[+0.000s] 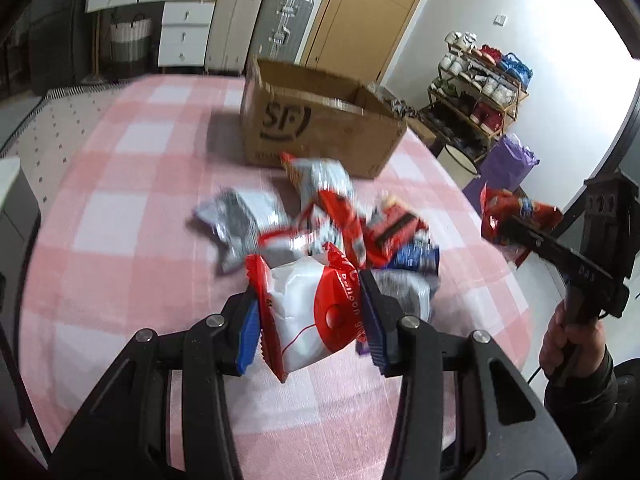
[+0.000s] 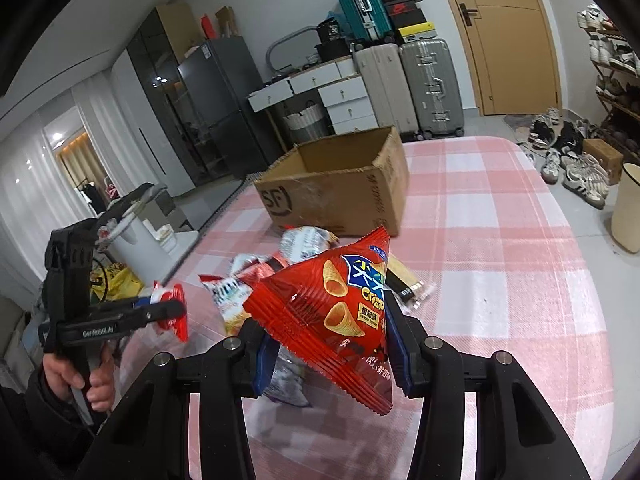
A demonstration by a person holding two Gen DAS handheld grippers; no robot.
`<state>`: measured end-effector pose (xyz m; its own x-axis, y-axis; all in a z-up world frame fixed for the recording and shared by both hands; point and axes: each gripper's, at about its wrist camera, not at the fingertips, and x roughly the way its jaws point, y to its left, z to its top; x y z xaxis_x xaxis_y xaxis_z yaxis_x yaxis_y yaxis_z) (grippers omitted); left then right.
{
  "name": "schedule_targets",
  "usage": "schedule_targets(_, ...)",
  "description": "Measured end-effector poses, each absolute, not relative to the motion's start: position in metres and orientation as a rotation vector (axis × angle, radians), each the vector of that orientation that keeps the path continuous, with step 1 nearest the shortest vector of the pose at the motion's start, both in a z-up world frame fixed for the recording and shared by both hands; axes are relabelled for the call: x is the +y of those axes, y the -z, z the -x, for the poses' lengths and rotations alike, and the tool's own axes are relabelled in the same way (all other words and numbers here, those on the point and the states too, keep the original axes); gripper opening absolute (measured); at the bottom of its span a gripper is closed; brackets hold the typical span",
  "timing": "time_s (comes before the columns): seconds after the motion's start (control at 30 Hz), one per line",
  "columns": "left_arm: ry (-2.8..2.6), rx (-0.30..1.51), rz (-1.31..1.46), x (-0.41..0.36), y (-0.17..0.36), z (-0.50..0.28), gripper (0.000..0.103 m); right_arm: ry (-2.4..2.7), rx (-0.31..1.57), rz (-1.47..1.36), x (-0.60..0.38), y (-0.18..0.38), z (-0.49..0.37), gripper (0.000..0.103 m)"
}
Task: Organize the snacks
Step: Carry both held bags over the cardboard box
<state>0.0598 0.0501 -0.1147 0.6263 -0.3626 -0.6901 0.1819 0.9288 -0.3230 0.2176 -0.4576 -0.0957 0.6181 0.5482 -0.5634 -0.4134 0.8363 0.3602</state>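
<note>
My left gripper is shut on a white and red snack packet, lifted above the pink checked tablecloth. In the right wrist view the same left gripper shows at the left with that packet in it. My right gripper is shut on a red bag of cone crisps; from the left wrist view it appears at the right edge with the red bag. A heap of several snack packets lies on the cloth. An open cardboard box stands beyond the heap.
A shoe rack and a purple bag stand right of the table. Suitcases, white drawers and a dark fridge line the far wall. Shoes and a cream bin sit on the floor.
</note>
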Motion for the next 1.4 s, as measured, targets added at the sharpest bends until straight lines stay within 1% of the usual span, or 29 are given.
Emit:
schedule_targets(0.5,0.273,0.722,0.164,0.063,0.021,-0.121,0.041,-0.682,0.623,-0.176,-0.421,0.019,-0.258,0.047)
schedule_targets(0.9,0.29,0.715,0.105,0.037,-0.034,-0.214,0.041,-0.717,0.588,-0.144,-0.391,-0.037,-0.323,0.047)
schedule_targets(1.2,0.275,0.716,0.105,0.019,-0.054,-0.292,0.041,-0.687,0.588,-0.173,-0.381,-0.056,-0.383,0.047)
schedule_targets(1.4,0.278,0.768,0.107,0.01,-0.033,-0.343,0.041,-0.662,0.643,-0.167,-0.372,-0.039,-0.418,0.047)
